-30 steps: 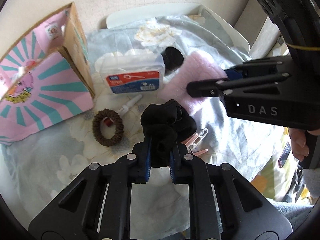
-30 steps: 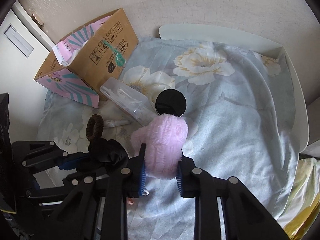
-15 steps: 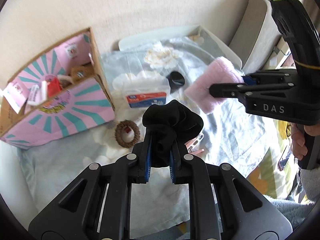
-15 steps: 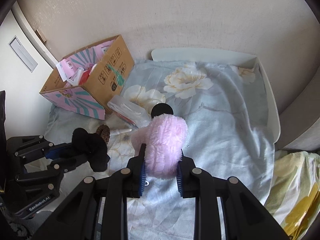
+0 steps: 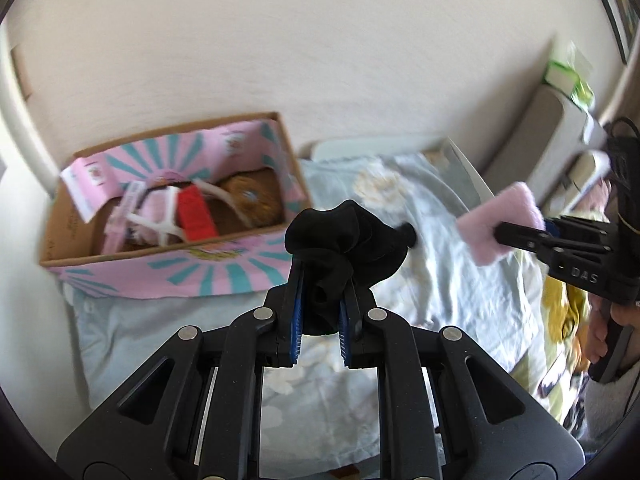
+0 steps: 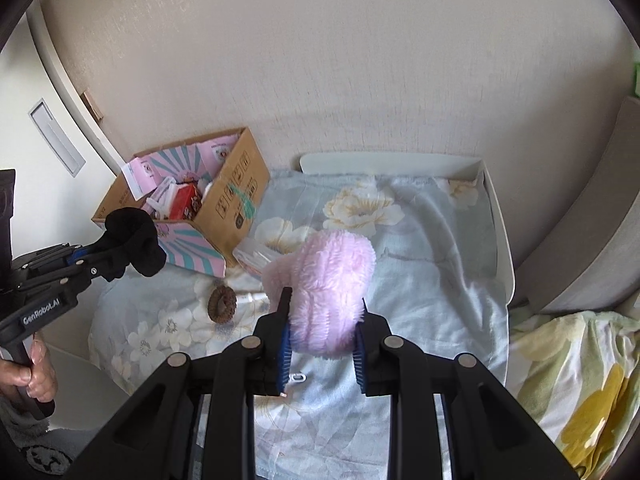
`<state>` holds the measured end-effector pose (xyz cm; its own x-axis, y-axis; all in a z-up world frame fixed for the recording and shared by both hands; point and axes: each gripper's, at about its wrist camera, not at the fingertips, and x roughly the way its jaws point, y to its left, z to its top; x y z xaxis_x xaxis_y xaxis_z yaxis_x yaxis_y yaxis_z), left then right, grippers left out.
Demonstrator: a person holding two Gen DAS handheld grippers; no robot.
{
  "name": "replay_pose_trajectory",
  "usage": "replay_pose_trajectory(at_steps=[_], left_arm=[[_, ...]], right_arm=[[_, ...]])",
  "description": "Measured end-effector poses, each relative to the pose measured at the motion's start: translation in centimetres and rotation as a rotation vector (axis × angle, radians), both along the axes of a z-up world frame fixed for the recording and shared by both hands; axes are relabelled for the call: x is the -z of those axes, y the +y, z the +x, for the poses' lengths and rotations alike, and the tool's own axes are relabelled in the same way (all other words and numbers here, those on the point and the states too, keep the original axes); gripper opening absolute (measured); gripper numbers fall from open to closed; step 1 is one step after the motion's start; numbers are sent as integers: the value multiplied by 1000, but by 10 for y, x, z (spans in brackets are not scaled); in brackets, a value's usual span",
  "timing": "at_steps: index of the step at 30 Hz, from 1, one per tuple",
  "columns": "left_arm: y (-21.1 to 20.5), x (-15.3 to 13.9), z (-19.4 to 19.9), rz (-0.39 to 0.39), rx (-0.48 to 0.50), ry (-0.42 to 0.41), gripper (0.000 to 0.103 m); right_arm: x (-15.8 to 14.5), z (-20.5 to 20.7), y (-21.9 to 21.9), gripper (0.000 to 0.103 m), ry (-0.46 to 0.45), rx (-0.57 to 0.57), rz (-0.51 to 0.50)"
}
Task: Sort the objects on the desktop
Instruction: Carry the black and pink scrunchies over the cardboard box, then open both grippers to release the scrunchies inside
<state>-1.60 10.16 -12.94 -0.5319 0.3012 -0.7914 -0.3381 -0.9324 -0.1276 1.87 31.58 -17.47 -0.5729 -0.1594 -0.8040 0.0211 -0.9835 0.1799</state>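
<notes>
L claw (image 5: 320, 296) clamped tight on black scrunchie (image 5: 344, 236), held in air w/ cardboard box (image 5: 168, 268) just behind it. R claw (image 6: 322, 336) squeezing pink fluffy scrunchie (image 6: 328, 280), lifted above floral cloth (image 6: 432, 280) on white counter (image 6: 500, 216). Brown hair tie (image 6: 222, 304) lies on cloth nr box; clear plastic case (image 6: 252, 254) beside it

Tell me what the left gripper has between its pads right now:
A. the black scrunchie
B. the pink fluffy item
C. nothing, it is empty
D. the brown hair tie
A: the left gripper is shut on the black scrunchie, lifted clear of the floral cloth; the pink fluffy item is in the right gripper, and the brown hair tie lies on the cloth.
</notes>
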Motion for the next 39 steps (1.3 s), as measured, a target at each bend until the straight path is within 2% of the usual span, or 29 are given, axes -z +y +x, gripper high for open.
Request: replay_pose_trajectory(at_steps=[6, 12, 19, 22, 30, 38, 39], left_arm=[[-44, -16, -11, -3, -100, 50, 12], [-95, -29, -33, -15, -188, 68, 12], [-143, -41, -74, -36, -207, 83, 12], [-152, -34, -90, -24, -189, 70, 12], [-151, 7, -118, -24, -153, -7, 12], [-147, 29, -129, -49, -123, -53, 13], [-147, 29, -131, -53, -125, -55, 16]], right_arm=[[-22, -18, -26, 23, 50, -50, 44], [-35, -54, -65, 23, 71, -120, 36], [-48, -110, -116, 23, 79, -188, -5], [-40, -131, -137, 23, 52, -204, -24], [12, -169, -170, 23, -92, -219, -19], [28, -179, -177, 23, -129, -216, -24], [29, -179, -176, 25, -130, -216, -35]])
